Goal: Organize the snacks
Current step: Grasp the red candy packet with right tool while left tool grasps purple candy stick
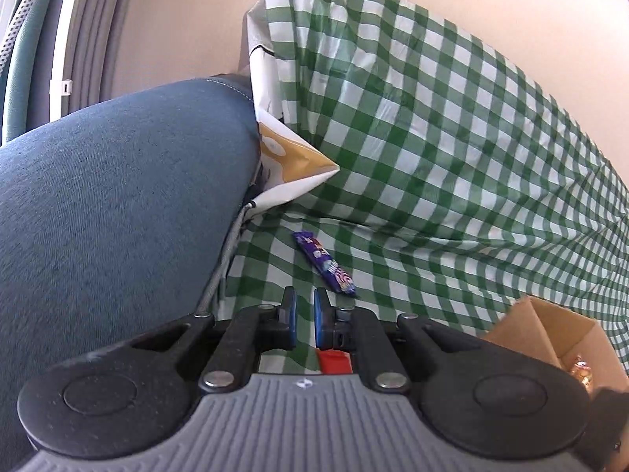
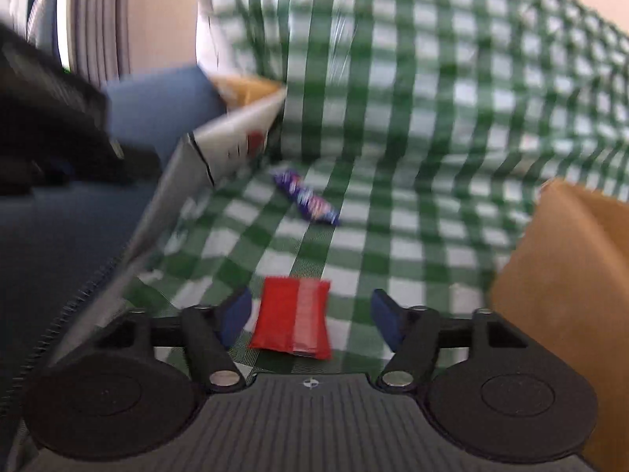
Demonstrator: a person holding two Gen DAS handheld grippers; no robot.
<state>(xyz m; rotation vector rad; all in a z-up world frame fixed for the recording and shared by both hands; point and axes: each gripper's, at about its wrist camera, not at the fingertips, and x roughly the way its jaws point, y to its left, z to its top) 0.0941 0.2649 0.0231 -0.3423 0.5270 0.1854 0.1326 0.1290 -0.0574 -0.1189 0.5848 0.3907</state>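
Left gripper [image 1: 304, 316]: jaws nearly together, nothing between them.
Purple snack bar [image 1: 324, 263]: on the green checked cloth [image 1: 452, 157], just beyond that gripper.
Right gripper [image 2: 312, 316]: jaws wide, pads clear of the red packet [image 2: 293, 320] between them.
Cardboard box [image 2: 570, 295]: right, near.

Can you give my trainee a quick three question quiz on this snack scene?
1. True or false: the right gripper is clamped on the red snack packet.
2. What colour is the snack bar lying on the checked cloth ahead of the left gripper?
3. Which is shut: A left gripper, B right gripper?

Key: 1 false, it lies between open pads; 2 purple; 3 A.
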